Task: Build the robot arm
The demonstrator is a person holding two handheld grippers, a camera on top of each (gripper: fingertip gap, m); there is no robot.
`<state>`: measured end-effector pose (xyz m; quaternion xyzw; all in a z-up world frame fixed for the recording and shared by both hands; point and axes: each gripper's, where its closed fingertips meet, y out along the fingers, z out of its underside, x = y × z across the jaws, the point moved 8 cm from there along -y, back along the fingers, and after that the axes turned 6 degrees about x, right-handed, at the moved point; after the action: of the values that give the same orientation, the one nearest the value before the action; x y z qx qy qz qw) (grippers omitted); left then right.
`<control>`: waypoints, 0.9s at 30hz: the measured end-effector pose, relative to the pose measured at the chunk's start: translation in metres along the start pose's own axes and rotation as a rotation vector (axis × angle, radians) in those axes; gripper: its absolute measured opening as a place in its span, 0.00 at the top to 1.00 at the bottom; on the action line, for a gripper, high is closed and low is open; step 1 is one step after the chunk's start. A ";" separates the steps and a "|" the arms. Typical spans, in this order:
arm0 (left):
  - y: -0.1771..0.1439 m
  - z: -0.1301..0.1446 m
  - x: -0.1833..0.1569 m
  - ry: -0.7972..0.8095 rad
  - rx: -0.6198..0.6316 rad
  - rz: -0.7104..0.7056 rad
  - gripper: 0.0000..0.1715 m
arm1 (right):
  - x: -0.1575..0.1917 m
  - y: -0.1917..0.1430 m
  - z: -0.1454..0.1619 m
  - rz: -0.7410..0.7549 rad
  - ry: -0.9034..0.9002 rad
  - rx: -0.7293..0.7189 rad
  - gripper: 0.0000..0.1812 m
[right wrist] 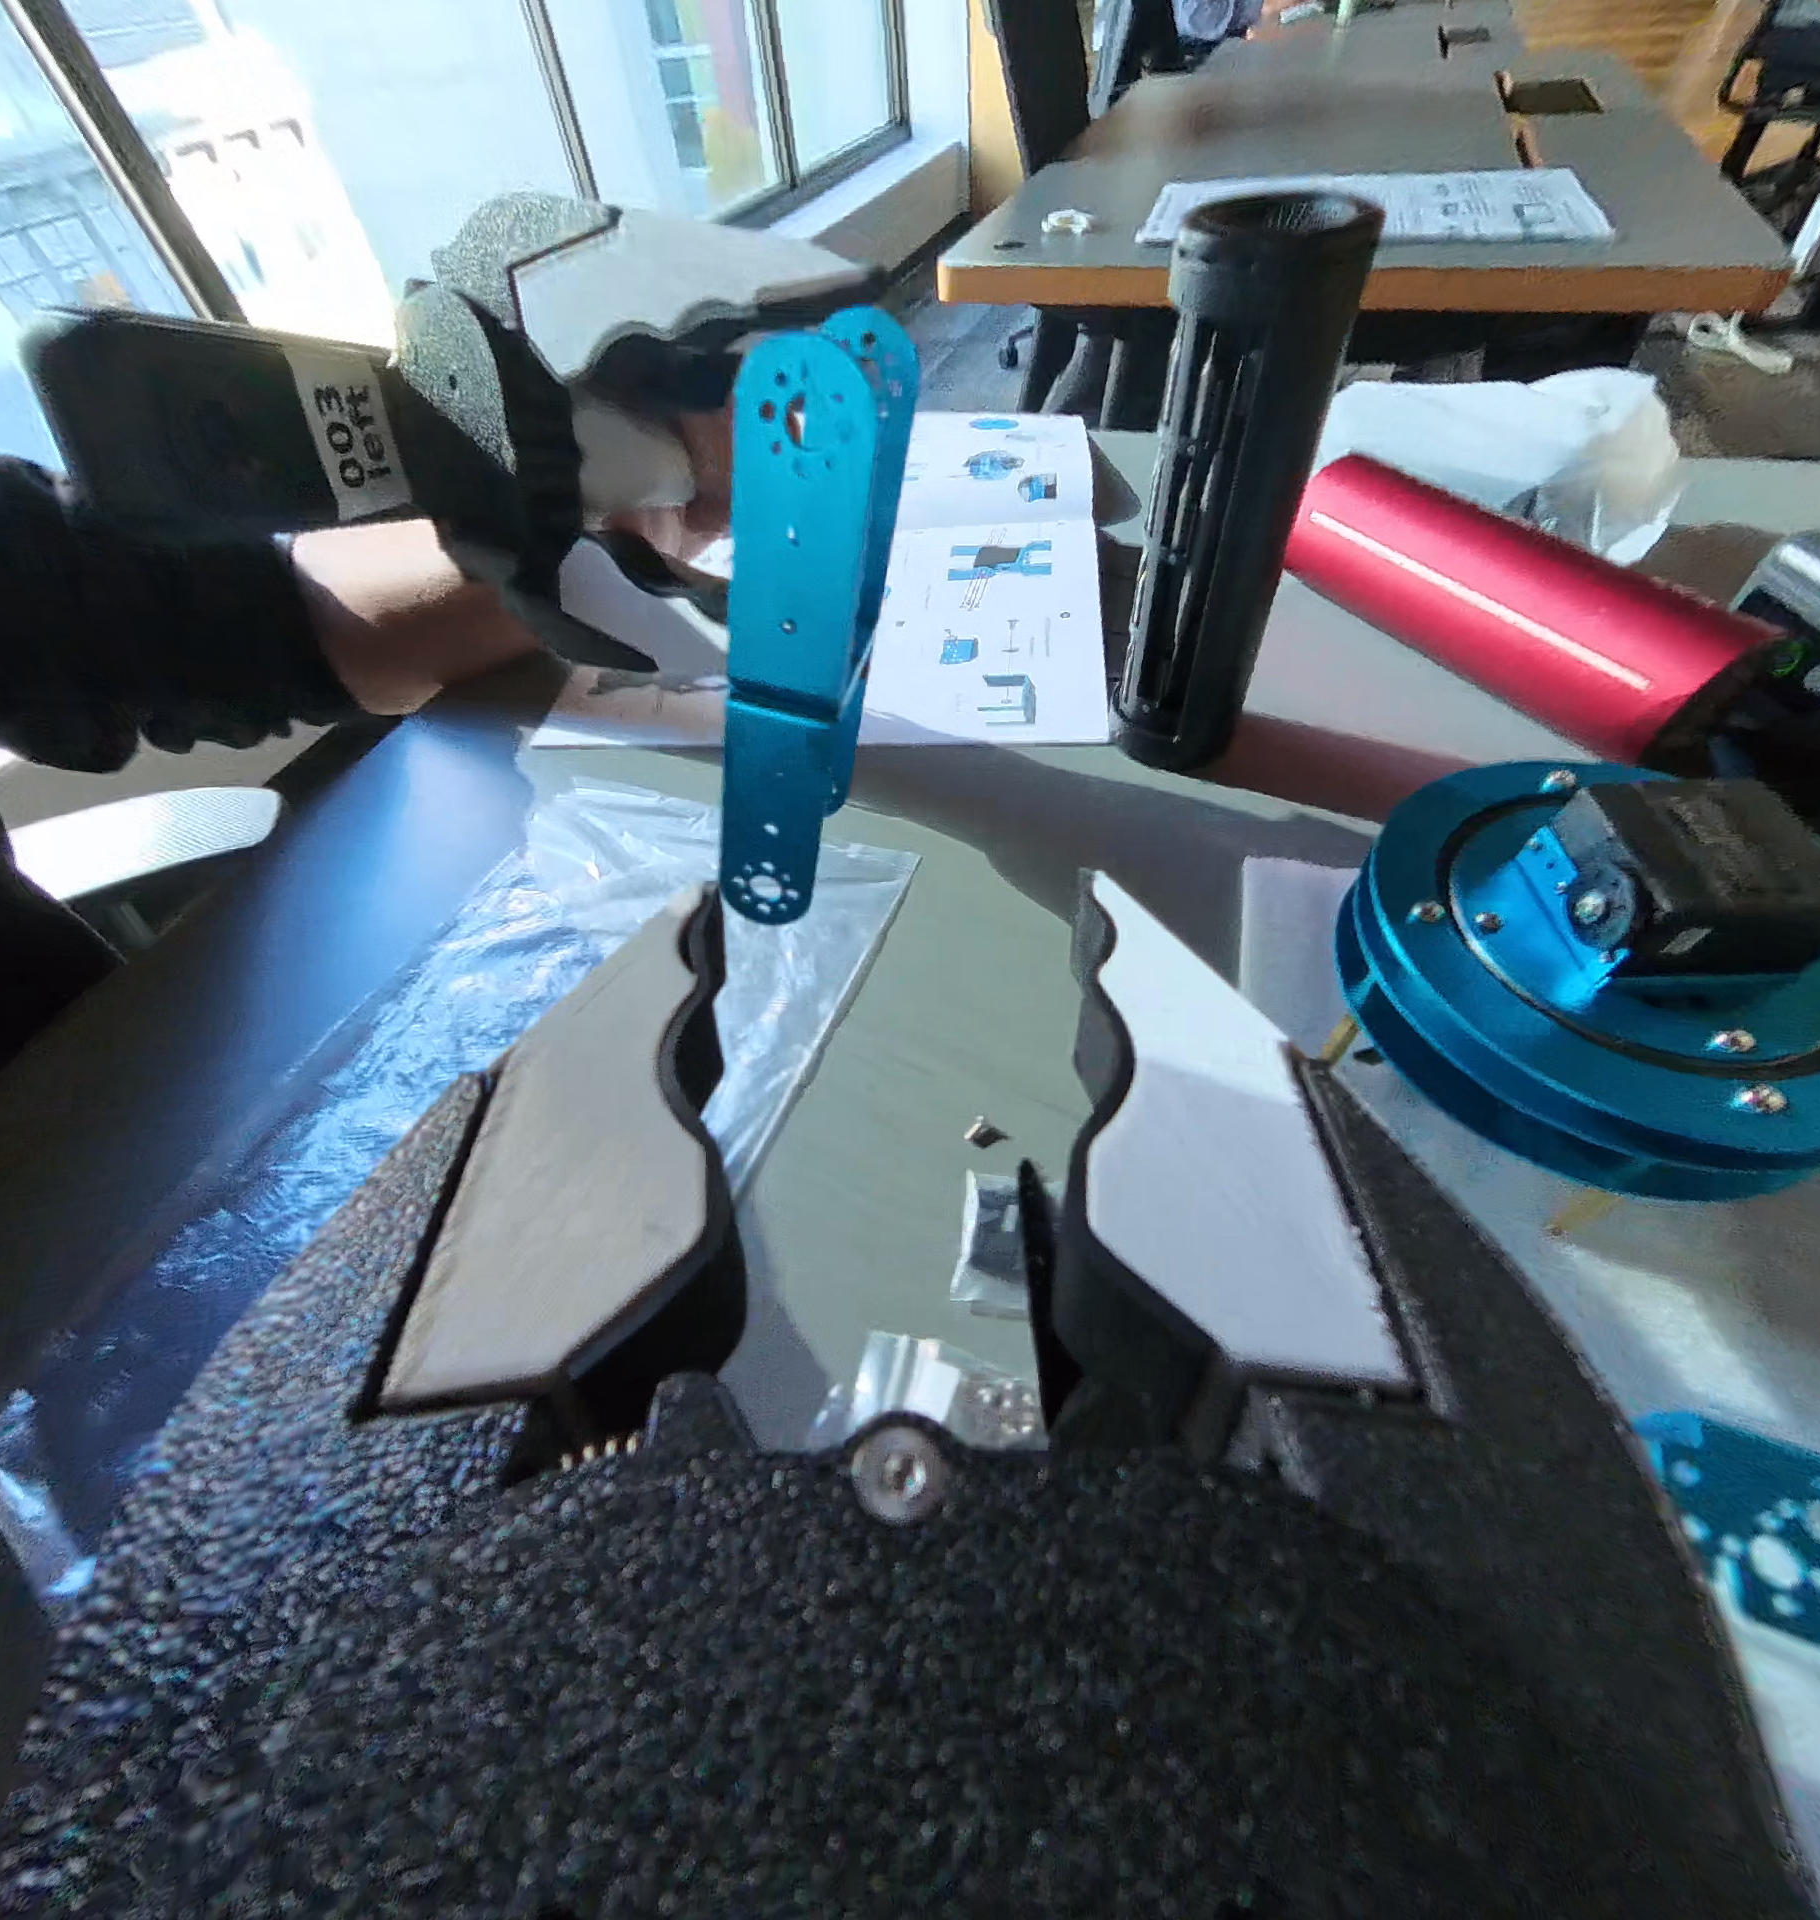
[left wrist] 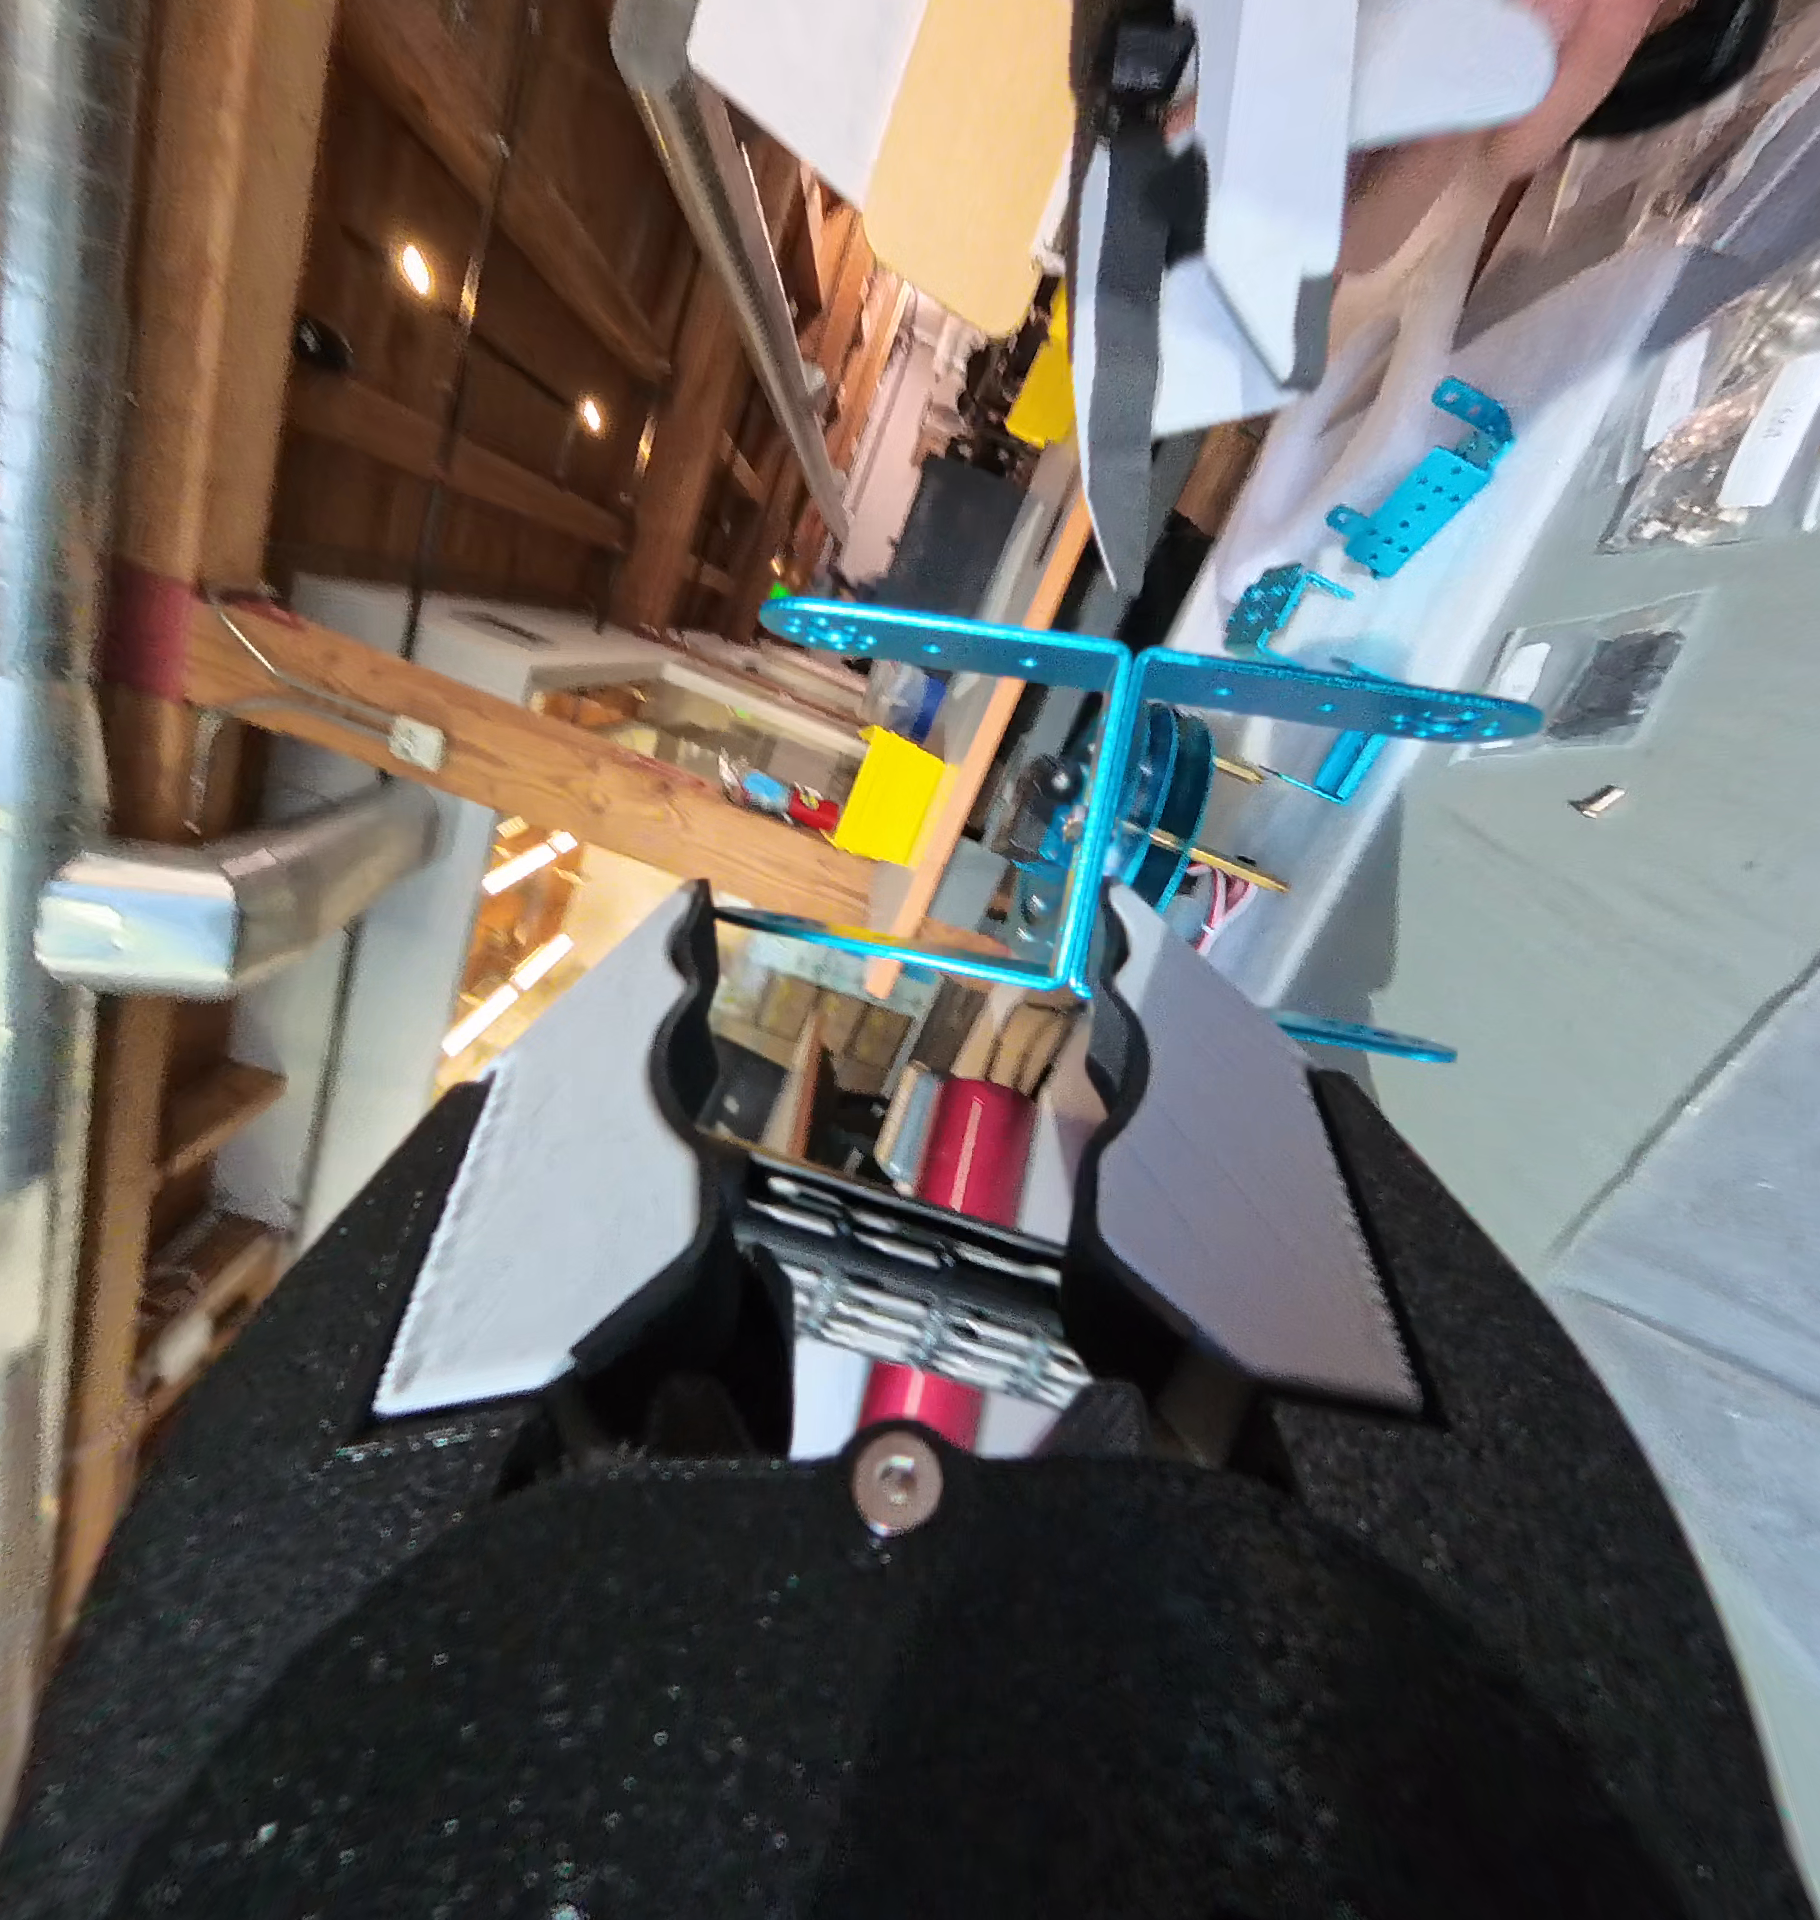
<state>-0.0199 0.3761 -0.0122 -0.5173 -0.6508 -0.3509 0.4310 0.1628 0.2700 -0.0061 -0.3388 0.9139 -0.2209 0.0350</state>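
My left gripper [left wrist: 906, 904] is turned on its side and shut on a blue metal bracket assembly [left wrist: 1103, 790], two perforated U-brackets joined back to back. Its fingertips clamp one bracket arm lengthwise, end to base. In the right wrist view the left gripper [right wrist: 755, 473] holds this assembly [right wrist: 802, 540] upright above the grey table [right wrist: 916, 1039]. My right gripper [right wrist: 901, 894] is open and empty, low over the table. Its left fingertip [right wrist: 703, 925] is just below the assembly's rounded lower end.
A blue round base with a black servo [right wrist: 1612, 997] sits right of my right gripper. A red cylinder [right wrist: 1508, 613], a black cylinder [right wrist: 1249, 488], an open booklet [right wrist: 989, 582], plastic bags [right wrist: 615, 904], a loose screw [right wrist: 984, 1132] and spare blue brackets [left wrist: 1425, 499] lie around.
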 end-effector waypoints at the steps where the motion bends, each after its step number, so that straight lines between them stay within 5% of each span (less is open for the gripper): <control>1: -0.002 0.003 -0.003 -0.054 0.045 0.038 0.59 | 0.004 0.001 0.000 0.015 0.022 0.022 0.64; 5: -0.025 0.020 -0.028 -0.401 0.284 0.278 0.59 | 0.032 0.011 0.015 0.095 0.070 0.222 0.71; 10: -0.062 0.001 -0.056 -0.762 0.481 0.570 0.59 | 0.044 0.029 0.049 0.183 0.117 0.422 0.74; 15: -0.073 -0.012 -0.088 -0.776 0.783 0.600 0.59 | 0.040 0.025 0.058 0.206 0.293 0.405 0.78; 19: -0.077 -0.021 -0.096 -0.913 0.831 0.550 0.59 | 0.057 0.028 0.058 0.101 0.363 0.280 0.85; 21: -0.082 -0.027 -0.101 -0.977 0.826 0.590 0.49 | 0.057 0.029 0.061 0.130 0.346 0.313 0.83; 25: -0.104 -0.028 -0.095 -1.106 0.701 0.553 0.47 | 0.047 0.027 0.066 0.251 0.258 0.348 0.84; 27: -0.124 -0.027 -0.090 -1.112 0.606 0.547 0.55 | 0.040 0.027 0.068 0.314 0.219 0.348 0.84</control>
<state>-0.1273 0.2914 -0.0861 -0.6228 -0.6907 0.2852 0.2319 0.1304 0.2373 -0.0752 -0.1558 0.9019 -0.4020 0.0271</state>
